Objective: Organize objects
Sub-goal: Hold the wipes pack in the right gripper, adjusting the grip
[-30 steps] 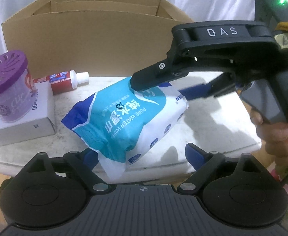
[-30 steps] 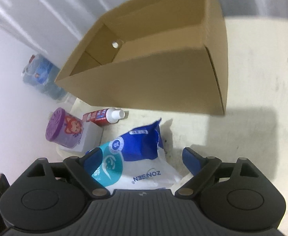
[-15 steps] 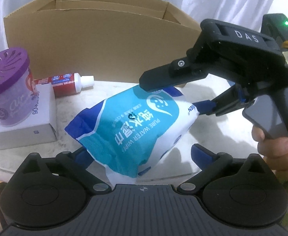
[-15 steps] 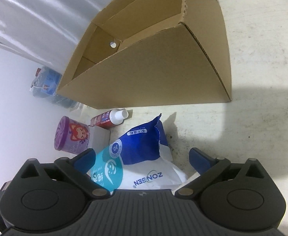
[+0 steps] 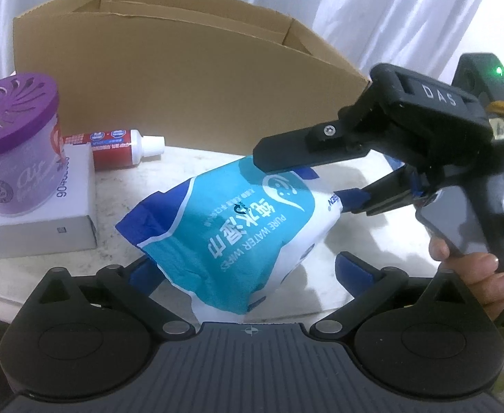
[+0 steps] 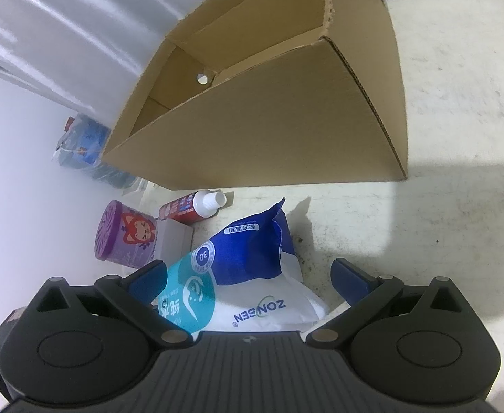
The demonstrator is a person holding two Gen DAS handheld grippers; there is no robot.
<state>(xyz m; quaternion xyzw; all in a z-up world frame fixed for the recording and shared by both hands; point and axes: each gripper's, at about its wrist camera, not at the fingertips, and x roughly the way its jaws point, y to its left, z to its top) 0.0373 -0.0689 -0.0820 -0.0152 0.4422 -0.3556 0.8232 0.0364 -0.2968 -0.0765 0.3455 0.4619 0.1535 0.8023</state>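
A blue and white wet wipes pack lies tilted on the pale table, near its front edge. My left gripper is open, its blue pads on either side of the pack's near end; the right pad stands clear of it. My right gripper comes in from the right, held by a person's hand. It is open, with one finger over the pack's far end and one beside it. In the right wrist view the pack sits between that gripper's spread pads.
An open cardboard box stands behind the pack, its inside bare as far as I can see. At left, a purple air freshener stands on a white carton, with a red toothpaste tube beside it. Bagged items lie beyond the table.
Both pairs of jaws have spread wider around the wipes pack. In the left wrist view the right gripper has shifted to the right. The pack has stayed where it was.
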